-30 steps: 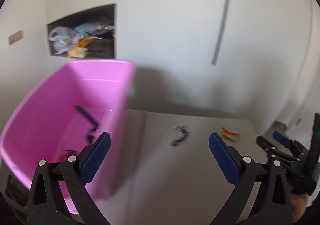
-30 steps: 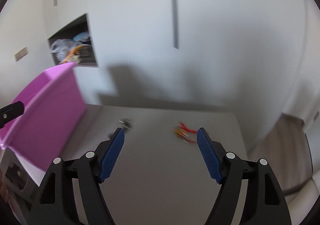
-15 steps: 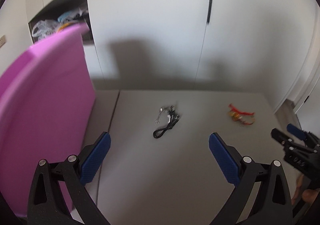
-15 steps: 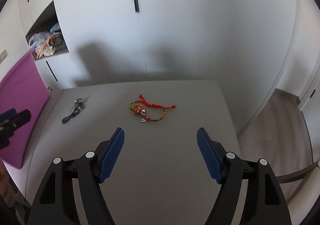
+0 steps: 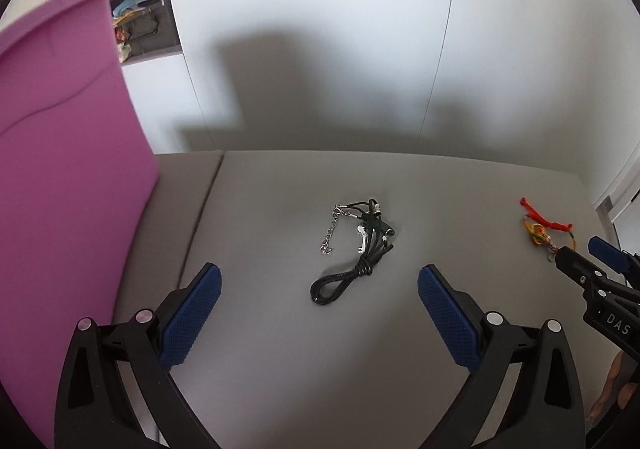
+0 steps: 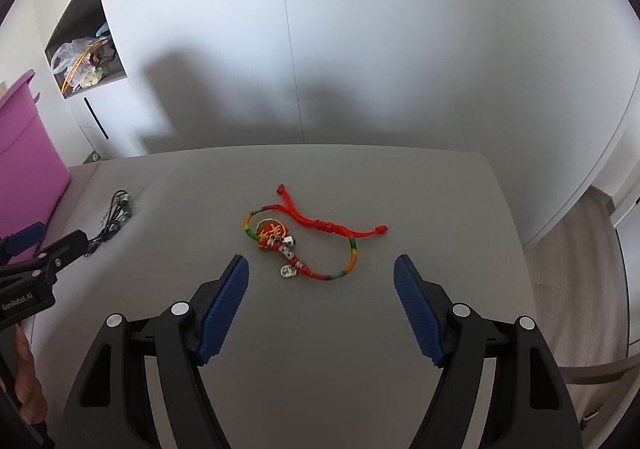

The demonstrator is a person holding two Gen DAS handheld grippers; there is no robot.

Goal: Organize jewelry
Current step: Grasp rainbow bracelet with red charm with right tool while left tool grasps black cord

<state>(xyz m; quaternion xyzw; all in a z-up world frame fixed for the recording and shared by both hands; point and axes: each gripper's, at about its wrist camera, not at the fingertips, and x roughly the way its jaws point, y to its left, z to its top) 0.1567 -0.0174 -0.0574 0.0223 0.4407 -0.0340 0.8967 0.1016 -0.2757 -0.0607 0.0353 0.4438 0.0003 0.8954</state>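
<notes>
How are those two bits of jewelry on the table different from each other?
The black cord necklace is dark, with a silver chain end; the red woven bracelet is bright red, yellow and green with a round charm. The necklace lies bunched in a narrow bundle; the bracelet is spread in an open loop. The necklace lies nearer the pink bin, the bracelet farther from it. Both lie loose on the grey table, untouched.

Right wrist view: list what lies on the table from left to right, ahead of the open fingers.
Pink bin → left gripper → black cord necklace → red braided bracelet.
</notes>
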